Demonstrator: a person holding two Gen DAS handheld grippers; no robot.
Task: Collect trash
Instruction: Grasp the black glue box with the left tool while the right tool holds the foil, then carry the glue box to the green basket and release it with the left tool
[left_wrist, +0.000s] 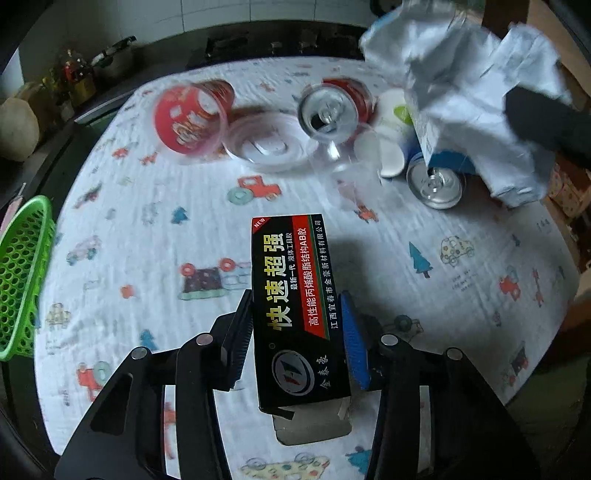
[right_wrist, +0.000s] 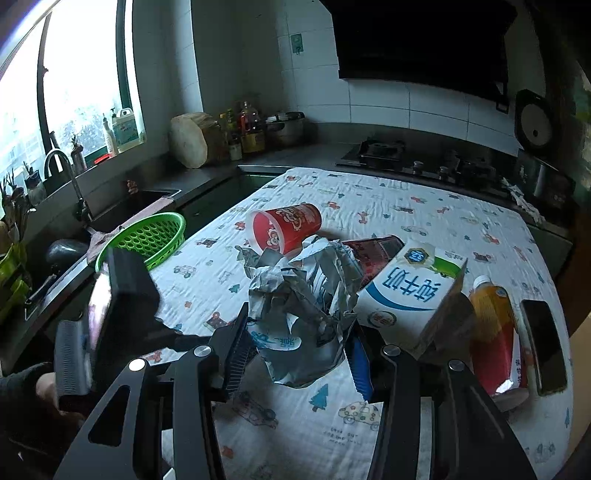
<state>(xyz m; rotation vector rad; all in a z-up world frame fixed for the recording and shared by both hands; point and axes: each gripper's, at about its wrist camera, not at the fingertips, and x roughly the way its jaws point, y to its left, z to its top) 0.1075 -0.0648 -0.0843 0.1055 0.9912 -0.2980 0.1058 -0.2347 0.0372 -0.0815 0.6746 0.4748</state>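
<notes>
A black glue box (left_wrist: 291, 306) with yellow Chinese lettering sits clamped between my left tongs (left_wrist: 295, 328), low over the cloth-covered worktop (left_wrist: 147, 229). My right tongs (right_wrist: 295, 343) are clamped on a crumpled silvery wrapper (right_wrist: 295, 295). Beyond the box lie a tipped red cup (left_wrist: 192, 118), a clear lid (left_wrist: 269, 146), 2 drink cans (left_wrist: 328, 110) and a paper cup (left_wrist: 393, 136). A milk carton (right_wrist: 402, 295) lies just beside the wrapper. A green basket (left_wrist: 22, 273) sits at the worktop's left edge.
</notes>
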